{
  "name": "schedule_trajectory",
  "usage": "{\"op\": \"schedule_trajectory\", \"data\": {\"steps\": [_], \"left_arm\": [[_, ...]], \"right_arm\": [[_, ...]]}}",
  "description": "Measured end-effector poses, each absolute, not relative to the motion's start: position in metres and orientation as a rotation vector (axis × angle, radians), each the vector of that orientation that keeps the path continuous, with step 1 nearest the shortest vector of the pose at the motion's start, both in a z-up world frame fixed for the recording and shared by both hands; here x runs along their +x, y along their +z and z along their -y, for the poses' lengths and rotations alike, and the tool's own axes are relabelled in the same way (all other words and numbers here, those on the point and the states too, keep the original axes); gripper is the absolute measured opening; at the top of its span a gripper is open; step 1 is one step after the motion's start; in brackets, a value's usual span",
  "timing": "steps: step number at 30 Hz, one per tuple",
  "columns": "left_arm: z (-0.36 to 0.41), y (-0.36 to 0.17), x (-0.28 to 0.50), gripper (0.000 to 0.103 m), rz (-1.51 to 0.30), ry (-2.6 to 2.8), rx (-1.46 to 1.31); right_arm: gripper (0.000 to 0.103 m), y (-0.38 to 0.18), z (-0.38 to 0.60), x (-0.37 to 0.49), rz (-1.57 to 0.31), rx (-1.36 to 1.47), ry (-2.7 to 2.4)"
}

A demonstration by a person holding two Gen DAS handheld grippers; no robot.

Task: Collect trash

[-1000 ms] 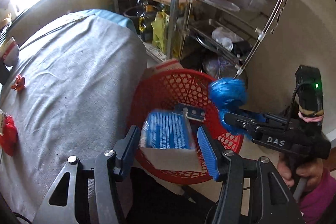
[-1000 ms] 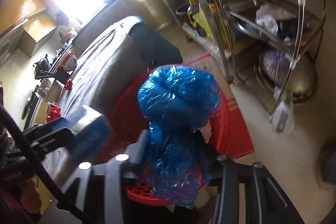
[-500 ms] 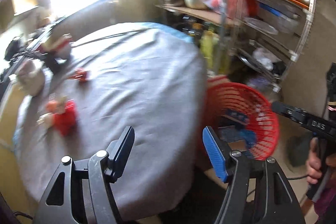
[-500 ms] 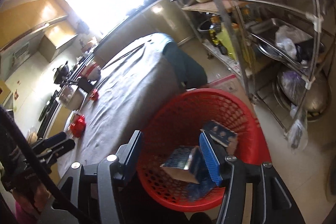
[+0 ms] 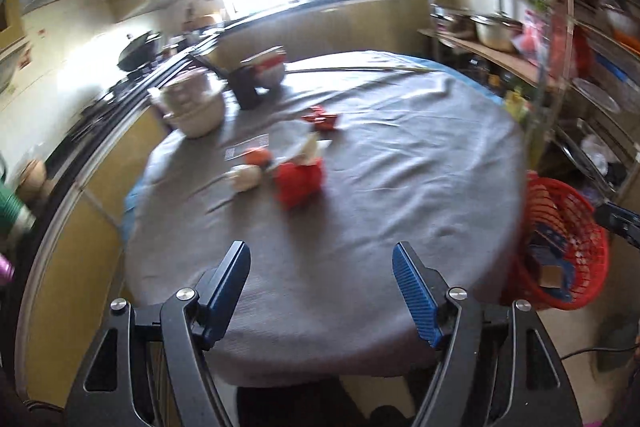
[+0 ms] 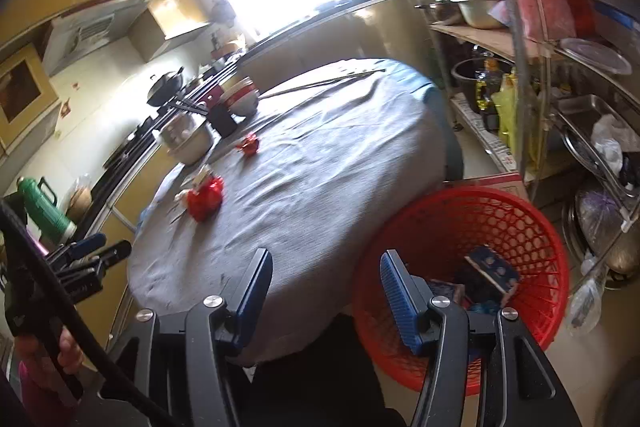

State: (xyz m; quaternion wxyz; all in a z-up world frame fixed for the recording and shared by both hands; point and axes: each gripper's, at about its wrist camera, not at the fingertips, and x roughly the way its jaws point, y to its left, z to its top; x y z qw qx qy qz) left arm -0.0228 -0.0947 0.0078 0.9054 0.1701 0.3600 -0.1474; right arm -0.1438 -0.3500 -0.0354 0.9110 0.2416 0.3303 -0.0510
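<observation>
Box and blue bag now dropped in red basket [image 6: 460, 255] — left gripper [image 5: 320, 291], jaws just widened, and right gripper [image 6: 326, 291] both empty, swung to table [image 5: 360, 227] for red wrappers [image 5: 298, 183].

Right tongs [image 6: 324, 291] gape empty between grey-clothed table [image 6: 320, 163] and red basket [image 6: 532, 227] holding blue boxes [image 6: 492, 269]

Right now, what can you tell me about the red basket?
The red basket is a round, open-lattice bin, plastic by the look. It stands upright on the floor beside the grey-clothed round table, before a metal rack. Inside lie blue-and-white cartons and something blue. Neither hand-held gripper touches it.
</observation>
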Motion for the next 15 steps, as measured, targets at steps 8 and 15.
{"op": "schedule_trajectory", "data": {"steps": [8, 15], "left_arm": [[0.027, 0.008, -0.006, 0.074, -0.719, -0.119, 0.281], [-0.01, 0.008, 0.005, 0.074, -0.715, -0.044, 0.231]], "right_arm": [[0.06, -0.022, 0.31, -0.117, -0.707, 0.44, -0.043], [0.06, -0.006, 0.262, -0.085, -0.715, 0.373, 0.007]]}}
